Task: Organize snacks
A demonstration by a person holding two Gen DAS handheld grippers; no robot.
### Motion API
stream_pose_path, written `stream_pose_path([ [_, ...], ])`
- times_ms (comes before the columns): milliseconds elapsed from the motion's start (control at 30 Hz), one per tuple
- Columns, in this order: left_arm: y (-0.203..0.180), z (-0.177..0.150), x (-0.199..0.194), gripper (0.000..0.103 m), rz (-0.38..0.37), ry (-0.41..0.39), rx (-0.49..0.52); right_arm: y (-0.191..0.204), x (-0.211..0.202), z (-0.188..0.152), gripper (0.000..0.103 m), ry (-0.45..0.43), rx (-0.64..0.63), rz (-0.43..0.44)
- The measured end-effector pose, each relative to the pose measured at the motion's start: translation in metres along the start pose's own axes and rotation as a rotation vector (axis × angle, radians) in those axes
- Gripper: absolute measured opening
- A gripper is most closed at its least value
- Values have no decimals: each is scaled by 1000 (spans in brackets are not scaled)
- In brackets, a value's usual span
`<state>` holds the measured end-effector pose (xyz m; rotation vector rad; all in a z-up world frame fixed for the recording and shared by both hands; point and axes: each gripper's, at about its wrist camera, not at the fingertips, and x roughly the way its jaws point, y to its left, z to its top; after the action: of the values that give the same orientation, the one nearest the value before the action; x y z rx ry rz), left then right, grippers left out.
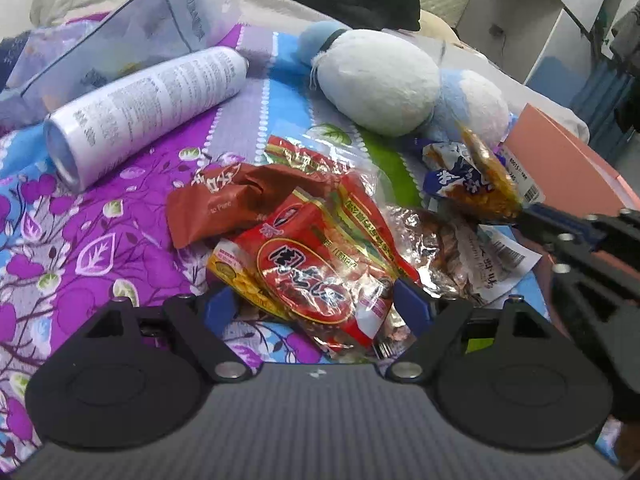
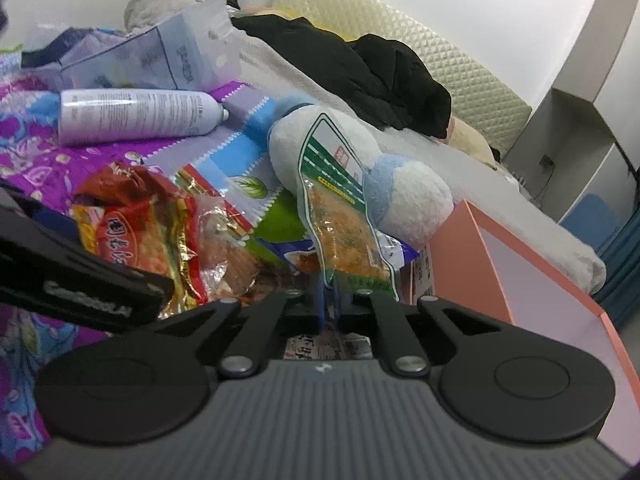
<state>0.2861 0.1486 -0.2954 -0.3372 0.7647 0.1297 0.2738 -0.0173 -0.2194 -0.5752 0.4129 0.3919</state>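
Observation:
A heap of snack packets lies on a flowered bedspread (image 1: 100, 240). My left gripper (image 1: 316, 302) stands open low over the heap, and a red packet with an oval label (image 1: 308, 272) lies between its blue fingertips (image 1: 218, 304). A brown packet (image 1: 216, 208) and a crinkled clear bag of brown snacks (image 1: 432, 240) lie beside it. My right gripper (image 2: 330, 300) is shut on the bottom edge of a clear packet of orange snack with green print (image 2: 340, 220), which stands upright above the heap. In the left wrist view the same packet (image 1: 488, 176) shows in the right gripper (image 1: 532, 212).
An open pink box (image 2: 500, 256) sits at the right of the heap. Behind it lie a white and blue plush toy (image 1: 376, 80), a white spray can (image 1: 148, 108) on its side and a clear plastic bag (image 1: 160, 20). Black clothing (image 2: 360, 68) is piled further back.

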Motion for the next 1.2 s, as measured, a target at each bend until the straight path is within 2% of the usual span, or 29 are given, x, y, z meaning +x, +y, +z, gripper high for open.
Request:
stream_pose_path([
  [33, -1, 0, 0, 81, 9, -1, 8, -3, -2, 0, 7, -1, 2, -1],
  [100, -3, -1, 0, 65, 28, -7, 30, -8, -6, -1, 7, -3, 12, -1],
  [133, -2, -1, -2, 60, 36, -8, 29, -9, -8, -2, 7, -3, 18, 3],
  [200, 5, -1, -6, 40, 33, -5, -1, -11, -14, -2, 7, -8, 21, 9],
  [267, 14, -1, -10, 29, 16, 3, -49, -10, -18, -3, 7, -11, 23, 15],
  [400, 26, -7, -26, 21, -33, 14, -151, -9, -32, -7, 7, -7, 40, 42],
  [833, 27, -50, -88, 16, -88, 71, -261, 11, -88, -34, 4, 31, 9, 136],
  [1200, 8, -85, -134, 16, -116, 138, -265, 26, -159, -80, 4, 117, -46, 205],
])
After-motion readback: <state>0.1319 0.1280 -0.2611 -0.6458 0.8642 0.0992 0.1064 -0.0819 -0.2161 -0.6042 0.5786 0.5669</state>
